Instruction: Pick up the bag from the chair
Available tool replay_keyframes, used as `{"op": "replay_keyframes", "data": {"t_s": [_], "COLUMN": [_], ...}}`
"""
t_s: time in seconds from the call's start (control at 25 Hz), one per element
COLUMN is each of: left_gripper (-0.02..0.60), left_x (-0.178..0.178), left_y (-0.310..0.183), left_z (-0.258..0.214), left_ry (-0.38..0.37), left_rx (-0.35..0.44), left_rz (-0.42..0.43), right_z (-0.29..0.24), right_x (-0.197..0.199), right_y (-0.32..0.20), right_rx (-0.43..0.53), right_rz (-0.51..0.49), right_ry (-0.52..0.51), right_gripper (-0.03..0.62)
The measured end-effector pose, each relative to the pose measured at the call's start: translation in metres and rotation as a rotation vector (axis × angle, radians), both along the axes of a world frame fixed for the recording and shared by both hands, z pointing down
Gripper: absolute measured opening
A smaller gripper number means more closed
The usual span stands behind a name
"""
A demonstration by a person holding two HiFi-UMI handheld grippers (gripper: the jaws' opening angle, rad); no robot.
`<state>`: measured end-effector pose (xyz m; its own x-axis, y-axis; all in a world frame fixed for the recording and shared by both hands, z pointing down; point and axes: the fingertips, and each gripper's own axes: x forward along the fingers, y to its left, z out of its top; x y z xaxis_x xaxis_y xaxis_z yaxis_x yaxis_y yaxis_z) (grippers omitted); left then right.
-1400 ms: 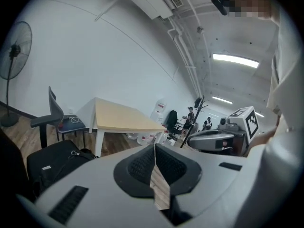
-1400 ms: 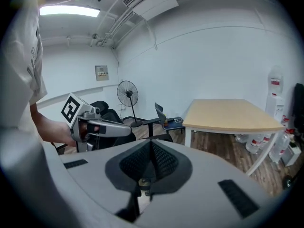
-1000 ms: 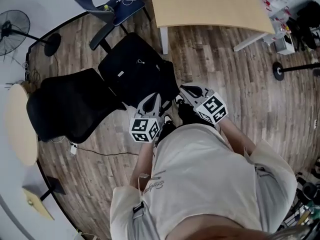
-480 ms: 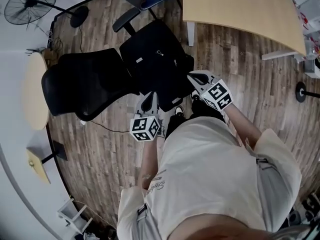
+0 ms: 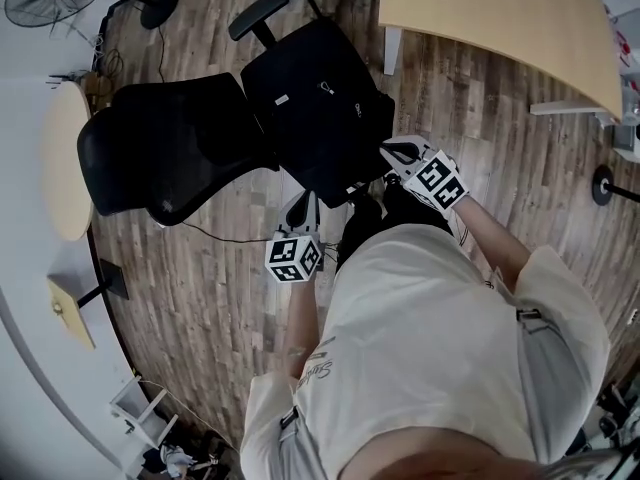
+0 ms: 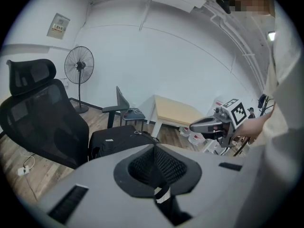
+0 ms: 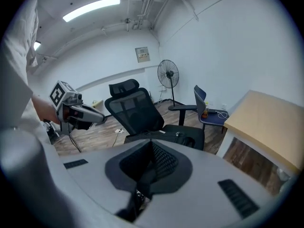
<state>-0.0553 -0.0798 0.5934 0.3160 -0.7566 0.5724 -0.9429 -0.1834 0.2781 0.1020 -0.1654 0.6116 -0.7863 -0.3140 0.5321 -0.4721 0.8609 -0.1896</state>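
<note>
Approach stage. Left gripper [image 5: 306, 199] and right gripper [image 5: 386, 150] were closed, empty. Flat black fabric bag [image 5: 315, 118] lay ahead of both jaws on black mesh office chair [image 5: 160, 158], untouched. Next: jaws would need opening.

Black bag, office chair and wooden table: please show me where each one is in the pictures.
black bag [image 5: 315, 133], head view, on its flat top face.
office chair [image 5: 165, 163], head view, on its dark backrest.
wooden table [image 5: 490, 8], head view, on the bare tabletop.
</note>
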Motion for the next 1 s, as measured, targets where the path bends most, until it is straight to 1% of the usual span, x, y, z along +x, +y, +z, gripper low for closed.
{"op": "replay_keyframes", "data": {"t_s": [0.16,0.24,0.36,0.44,0.52,0.64,0.72,0.8,0.84,0.88,0.92,1.0], "left_gripper": [0.015,0.015,0.015,0.015,0.016,0.017,0.017,0.020,0.033,0.087,0.163,0.173], "left_x": [-0.012,-0.018,-0.025,-0.027,-0.027,-0.027,-0.028,-0.027,-0.026,-0.026,-0.026,-0.026], "left_y": [0.018,0.026,0.040,0.047,0.055,0.065,0.069,0.073,0.075,0.077,0.078,0.080], "left_z": [0.037,0.063,0.100,0.120,0.136,0.157,0.169,0.180,0.186,0.192,0.197,0.208], "left_ry": [0.014,0.044,0.112,0.145,0.157,0.163,0.167,0.177,0.184,0.190,0.194,0.202], "left_rx": [-0.071,-0.129,-0.210,-0.245,-0.267,-0.295,-0.318,-0.345,-0.360,-0.376,-0.392,-0.421], "left_rz": [0.008,-0.001,-0.013,-0.001,0.034,0.073,0.094,0.114,0.120,0.125,0.129,0.142], "right_z": [0.027,0.048,0.081,0.099,0.114,0.136,0.148,0.160,0.166,0.171,0.178,0.191], "right_x": [-0.002,0.002,0.005,0.004,0.005,0.007,0.009,0.009,0.008,0.007,0.006,0.008], "right_y": [0.021,0.029,0.040,0.049,0.058,0.068,0.067,0.068,0.068,0.068,0.068,0.065], "right_rx": [-0.024,-0.049,-0.072,-0.084,-0.114,-0.185,-0.211,-0.229,-0.237,-0.248,-0.262,-0.290], "right_rz": [-0.061,-0.082,-0.131,-0.182,-0.211,-0.215,-0.209,-0.205,-0.203,-0.201,-0.199,-0.190], "right_ry": [0.101,0.158,0.227,0.247,0.264,0.289,0.319,0.317,0.308,0.304,0.306,0.315], "right_gripper": [-0.005,-0.005,-0.001,0.023,0.042,0.092,0.095,0.111,0.115,0.125,0.135,0.146]}}
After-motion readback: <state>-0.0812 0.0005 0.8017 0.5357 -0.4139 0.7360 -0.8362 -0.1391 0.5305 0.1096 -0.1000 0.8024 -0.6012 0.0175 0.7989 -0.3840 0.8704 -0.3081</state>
